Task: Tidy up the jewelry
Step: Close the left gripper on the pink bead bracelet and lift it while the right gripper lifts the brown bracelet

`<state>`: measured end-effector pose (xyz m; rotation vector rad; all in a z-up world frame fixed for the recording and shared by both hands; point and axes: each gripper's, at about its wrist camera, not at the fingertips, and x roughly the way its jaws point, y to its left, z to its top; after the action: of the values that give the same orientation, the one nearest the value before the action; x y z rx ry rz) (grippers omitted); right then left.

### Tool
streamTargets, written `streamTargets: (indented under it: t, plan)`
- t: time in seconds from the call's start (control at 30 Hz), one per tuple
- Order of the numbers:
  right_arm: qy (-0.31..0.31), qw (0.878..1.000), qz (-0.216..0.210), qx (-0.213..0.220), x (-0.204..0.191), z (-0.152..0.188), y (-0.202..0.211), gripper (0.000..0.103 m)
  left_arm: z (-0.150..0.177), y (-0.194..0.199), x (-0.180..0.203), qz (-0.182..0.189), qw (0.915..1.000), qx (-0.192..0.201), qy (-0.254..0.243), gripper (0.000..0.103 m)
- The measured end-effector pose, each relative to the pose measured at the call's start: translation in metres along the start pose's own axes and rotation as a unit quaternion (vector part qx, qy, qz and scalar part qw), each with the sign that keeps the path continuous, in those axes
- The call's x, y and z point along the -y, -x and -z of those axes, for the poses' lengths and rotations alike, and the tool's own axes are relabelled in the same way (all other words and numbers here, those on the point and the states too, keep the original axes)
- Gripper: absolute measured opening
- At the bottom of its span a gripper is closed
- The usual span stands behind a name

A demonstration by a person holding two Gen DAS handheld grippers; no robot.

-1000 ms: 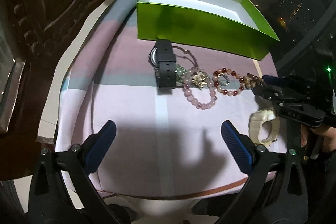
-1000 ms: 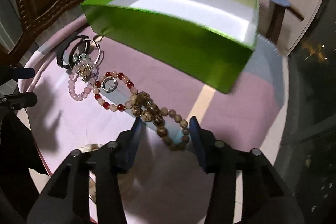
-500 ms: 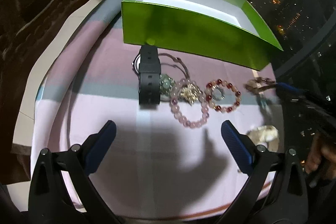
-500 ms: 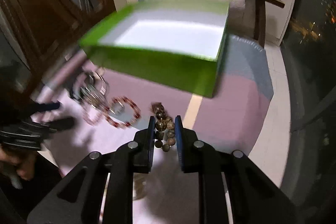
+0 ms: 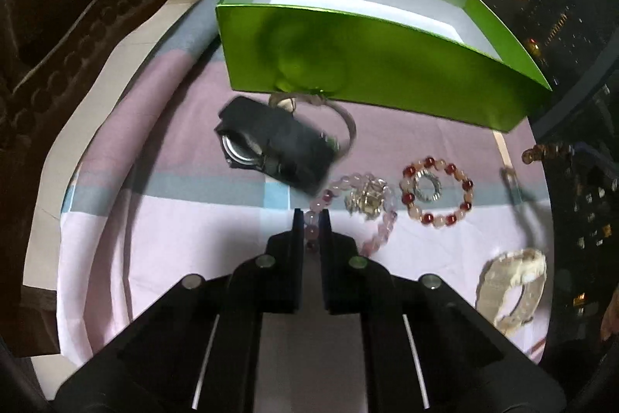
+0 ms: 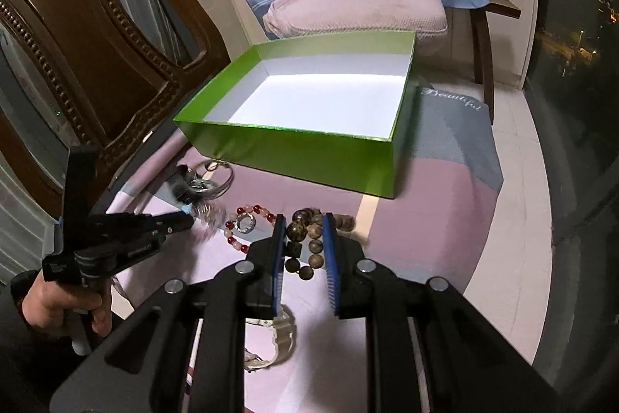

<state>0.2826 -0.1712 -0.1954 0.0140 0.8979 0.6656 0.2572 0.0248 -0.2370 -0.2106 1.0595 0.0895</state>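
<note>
Covering a small round table, a pink and grey checked cloth carries the whole scene, its rim dropping away close by at nine and three o'clock in the left wrist view. An open green box stands at twelve o'clock, white floor bare, walls low enough to clear from above. A black watch lies at eleven o'clock just in front of the box; a cream watch sits near the cloth's edge at four o'clock. The right gripper is clamped on a brown bead bracelet, carried clear of the cloth, its loose loop dangling between the jaws. The left gripper has closed on one side of a pink bead bracelet, which rests on the cloth tangled with a gold charm. Beside it at two o'clock, a red and white bead bracelet rings a silver ring. These strung beads look light, limp and slippery, likely best pinched across the strand; snagged neighbours may drag along. Open room lies above the box.
</note>
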Motion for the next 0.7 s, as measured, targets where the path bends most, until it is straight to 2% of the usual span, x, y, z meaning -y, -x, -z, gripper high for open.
streamTargets:
  t: [0.1, 0.23, 0.47, 0.7]
  plan:
    - [-0.001, 1.000, -0.007, 0.013, -0.005, -0.001, 0.005, 0.019, 0.005, 0.016, 0.000, 0.001, 0.9997, 0.023, -0.013, 0.008]
    - [-0.011, 0.999, -0.020, 0.038, -0.010, -0.004, 0.020, 0.019, 0.011, 0.063, -0.004, 0.004, 0.9974, 0.064, -0.032, 0.008]
    - [-0.044, 0.993, -0.036, 0.106, -0.037, 0.007, 0.070, 0.019, 0.010, 0.148, -0.007, 0.043, 0.9910, 0.120, -0.041, 0.008]
    - [-0.062, 0.988, -0.034, 0.138, -0.080, 0.024, 0.117, 0.019, 0.004, 0.204, 0.001, 0.094, 0.9815, 0.159, -0.052, 0.008]
